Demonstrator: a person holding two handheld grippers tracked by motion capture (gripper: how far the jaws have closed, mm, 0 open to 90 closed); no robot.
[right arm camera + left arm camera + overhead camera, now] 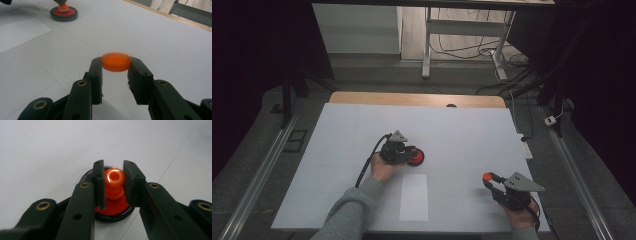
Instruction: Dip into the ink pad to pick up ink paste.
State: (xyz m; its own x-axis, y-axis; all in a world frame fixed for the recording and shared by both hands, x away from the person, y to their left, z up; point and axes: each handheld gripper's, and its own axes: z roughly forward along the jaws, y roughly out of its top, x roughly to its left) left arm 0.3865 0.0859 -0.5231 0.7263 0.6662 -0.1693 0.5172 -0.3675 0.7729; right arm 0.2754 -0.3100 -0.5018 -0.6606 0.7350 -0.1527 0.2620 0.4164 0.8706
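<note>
The left hand-held gripper [112,183] pinched the glossy orange knob [114,178] standing on a round red disc in a black rim [113,216], which rested mid-desk. The right hand-held gripper [115,75] pinched a shallow orange plastic cap [116,61] by its edges, apparently held just above the desk, well apart from the disc. That edge grip looked thin; a twist might have let the cap slip out. Tugging the knob sideways could have dragged the disc. The white-covered desk [472,135] carried a paper sheet [414,197]; beyond it, a dim room with tangled floor cables [472,50].
</note>
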